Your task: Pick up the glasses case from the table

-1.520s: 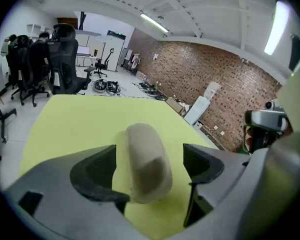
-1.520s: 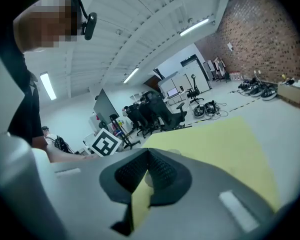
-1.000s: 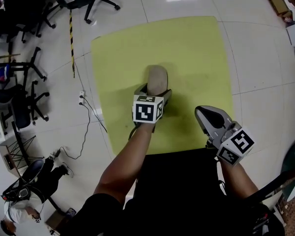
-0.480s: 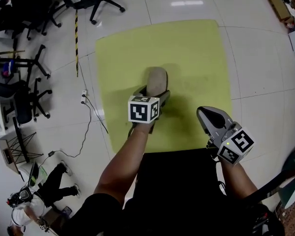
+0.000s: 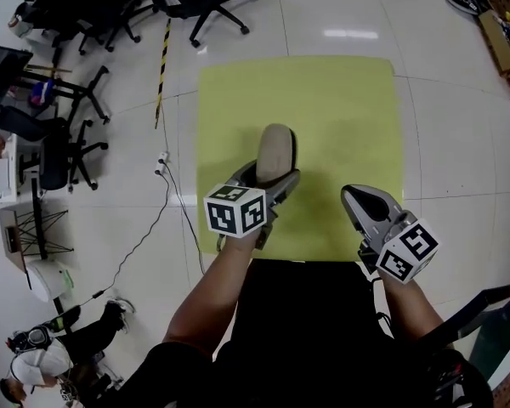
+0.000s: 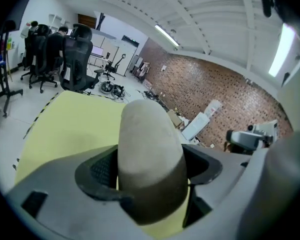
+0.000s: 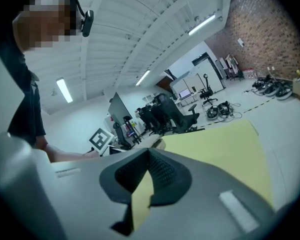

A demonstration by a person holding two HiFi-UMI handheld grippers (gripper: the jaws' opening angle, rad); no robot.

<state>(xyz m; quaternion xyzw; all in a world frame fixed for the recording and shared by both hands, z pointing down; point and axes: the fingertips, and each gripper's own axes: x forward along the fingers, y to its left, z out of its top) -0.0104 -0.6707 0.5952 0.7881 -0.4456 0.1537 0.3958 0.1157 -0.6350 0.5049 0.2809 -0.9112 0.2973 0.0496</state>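
1. The glasses case is plain beige.
2. The table is flat yellow-green.
3. The left gripper and right gripper are grey, with black dimpled pads.
4. Their cubes are white with black square markers.
5. The floor is pale glossy tile, and the tape on it has black and yellow stripes.
6. The wall is red-brown brick.

Bright, even light from ceiling strips; glare patch on floor; fisheye edges vignette dark; my fingers look soft.
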